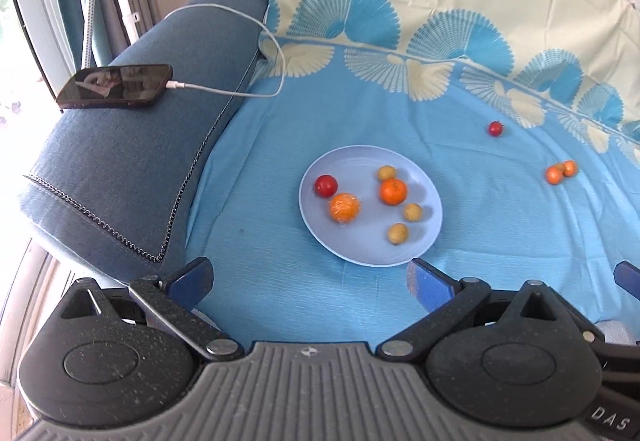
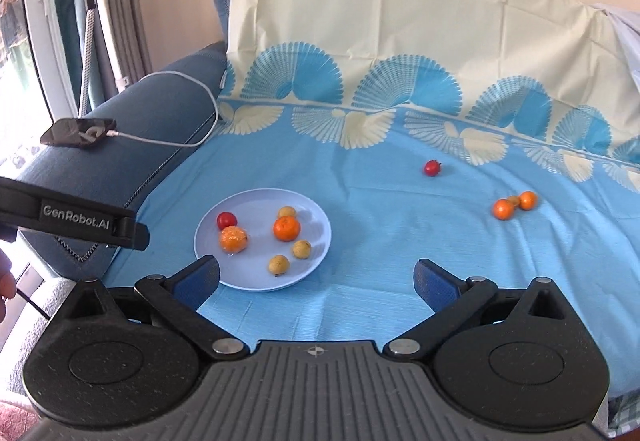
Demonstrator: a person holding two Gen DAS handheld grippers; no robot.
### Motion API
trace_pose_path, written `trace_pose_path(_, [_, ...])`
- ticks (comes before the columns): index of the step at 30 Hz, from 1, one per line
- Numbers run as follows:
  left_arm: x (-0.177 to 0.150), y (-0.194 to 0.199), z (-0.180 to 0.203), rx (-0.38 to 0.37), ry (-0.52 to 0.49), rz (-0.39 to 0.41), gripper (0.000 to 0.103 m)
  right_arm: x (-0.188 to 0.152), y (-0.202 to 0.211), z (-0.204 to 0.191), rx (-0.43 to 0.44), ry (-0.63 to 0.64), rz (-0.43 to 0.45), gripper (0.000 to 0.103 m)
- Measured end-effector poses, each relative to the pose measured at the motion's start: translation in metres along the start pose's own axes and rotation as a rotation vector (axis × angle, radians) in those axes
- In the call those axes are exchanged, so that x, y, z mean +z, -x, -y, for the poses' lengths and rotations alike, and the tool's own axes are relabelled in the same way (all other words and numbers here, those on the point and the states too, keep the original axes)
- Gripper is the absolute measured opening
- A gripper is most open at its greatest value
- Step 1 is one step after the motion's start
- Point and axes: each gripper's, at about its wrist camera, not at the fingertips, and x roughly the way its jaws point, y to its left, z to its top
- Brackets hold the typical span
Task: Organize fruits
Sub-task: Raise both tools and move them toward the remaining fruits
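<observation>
A pale blue plate (image 1: 348, 249) (image 2: 316, 217) lies on the blue cloth. On it sit a red tomato (image 1: 326, 185) (image 2: 227, 220), a wrapped orange (image 1: 344, 208) (image 2: 233, 240), a bare orange (image 1: 393, 191) (image 2: 287, 228) and three small yellow-brown fruits (image 1: 397, 233) (image 2: 279, 264). Off the plate lie a red fruit (image 1: 495, 128) (image 2: 432, 168) and a cluster of small oranges (image 1: 561, 171) (image 2: 514, 205). My left gripper (image 1: 310, 281) stands open and empty in front of the plate. My right gripper (image 2: 318, 279) is open and empty too, near the plate's front edge.
A black phone (image 1: 116, 86) (image 2: 79, 132) with a white charging cable (image 1: 240, 21) lies on the blue sofa arm (image 1: 132, 169). The left gripper's body (image 2: 76, 223) juts in from the left of the right wrist view. The cloth runs up the sofa back.
</observation>
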Motion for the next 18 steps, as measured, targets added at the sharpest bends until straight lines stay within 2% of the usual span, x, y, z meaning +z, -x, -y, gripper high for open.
trace_pose_path(4, [-0.005, 0.013, 0.002, -0.005, -0.006, 0.026, 0.103, -0.003, 0.017, 0.001, -0.014, -0.006, 0.033, 0.102])
trace_pose_path(9, [-0.009, 0.023, 0.005, -0.014, 0.002, 0.037, 0.103, -0.006, 0.033, -0.005, -0.019, 0.048, 0.071, 0.102])
trace_pose_path(15, [-0.01, 0.032, 0.013, 0.016, -0.033, 0.056, 0.103, -0.007, 0.04, -0.007, -0.012, 0.071, 0.106, 0.102])
trace_pose_path(18, [-0.01, 0.034, 0.008, 0.002, -0.016, 0.053, 0.103, -0.006, 0.041, -0.006, -0.007, 0.065, 0.111, 0.102])
